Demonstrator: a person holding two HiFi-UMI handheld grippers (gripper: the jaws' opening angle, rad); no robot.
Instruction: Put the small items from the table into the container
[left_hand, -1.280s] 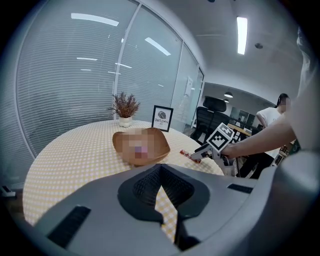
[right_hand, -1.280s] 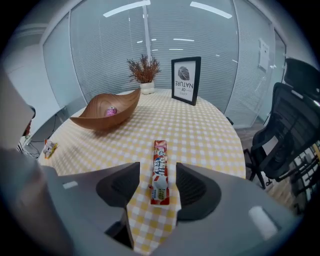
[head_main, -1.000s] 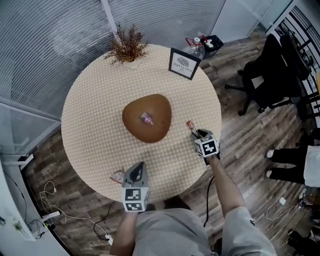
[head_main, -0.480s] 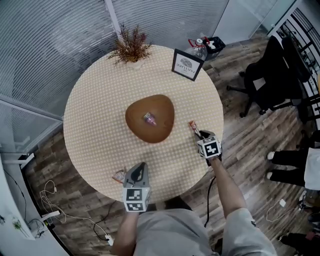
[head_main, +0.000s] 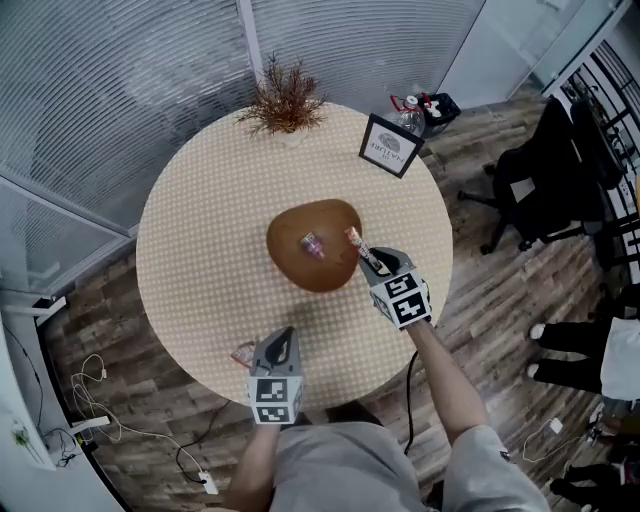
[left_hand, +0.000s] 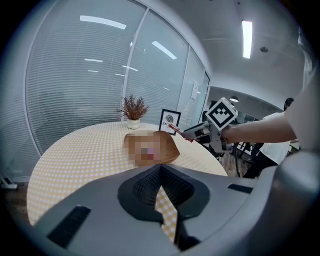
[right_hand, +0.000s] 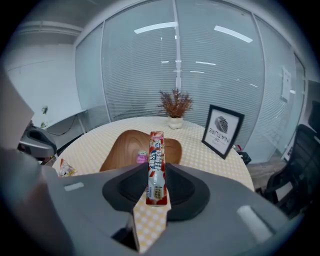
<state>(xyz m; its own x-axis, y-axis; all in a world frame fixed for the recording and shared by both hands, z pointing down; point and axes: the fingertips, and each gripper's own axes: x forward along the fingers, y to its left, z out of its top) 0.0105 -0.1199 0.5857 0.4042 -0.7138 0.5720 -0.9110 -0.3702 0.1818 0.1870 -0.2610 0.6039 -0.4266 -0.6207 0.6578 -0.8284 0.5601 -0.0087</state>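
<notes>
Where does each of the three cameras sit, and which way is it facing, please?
Head view: on the person's head, looking steeply down on the table; the left gripper, right gripper and right arm show.
Left gripper view: on the left gripper, facing across the table to the wooden bowl; its shut jaws and the right arm show.
Right gripper view: on the right gripper, facing the wooden bowl and plant; its jaws grip a snack stick.
Shared: both gripper views show the wooden bowl and framed sign.

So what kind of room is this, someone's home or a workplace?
Probably an office meeting corner: glass partition walls with blinds, a black office chair, and a round table with a framed sign on it.
</notes>
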